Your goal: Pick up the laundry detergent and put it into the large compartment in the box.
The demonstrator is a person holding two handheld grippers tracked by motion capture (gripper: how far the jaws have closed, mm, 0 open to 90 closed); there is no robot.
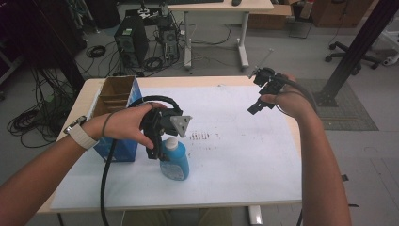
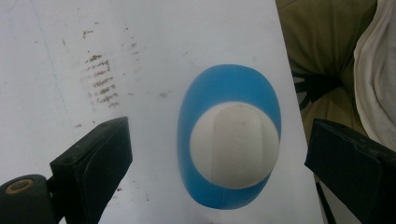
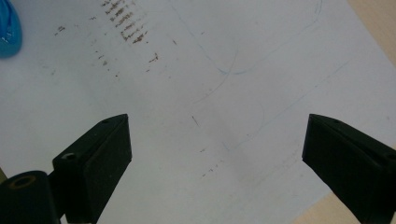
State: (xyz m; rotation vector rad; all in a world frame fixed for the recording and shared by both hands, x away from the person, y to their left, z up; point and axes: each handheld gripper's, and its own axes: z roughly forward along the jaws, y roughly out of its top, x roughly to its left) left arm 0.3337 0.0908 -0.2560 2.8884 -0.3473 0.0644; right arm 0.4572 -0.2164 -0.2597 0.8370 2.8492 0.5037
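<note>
A blue bottle point(image 1: 175, 162) with a white cap point(image 1: 171, 142) stands upright on the white sheet point(image 1: 235, 155) near the table's front left. My left gripper point(image 1: 157, 151) hangs right above it, pointing down, open. In the left gripper view the bottle point(image 2: 229, 140) and its cap point(image 2: 235, 144) lie between the wide-apart jaws, untouched. My right gripper point(image 1: 256, 107) is held above the right side of the sheet, open with nothing between its jaws. The right gripper view looks down on the bare sheet point(image 3: 210, 93), with the bottle point(image 3: 8, 30) at the top left corner.
An open cardboard box with a blue side point(image 1: 115, 101) stands at the table's left, just behind my left hand. Brown smudges point(image 1: 200, 136) mark the sheet's middle. Beyond the table are a computer tower point(image 1: 131, 40), cables, a desk and an office chair base.
</note>
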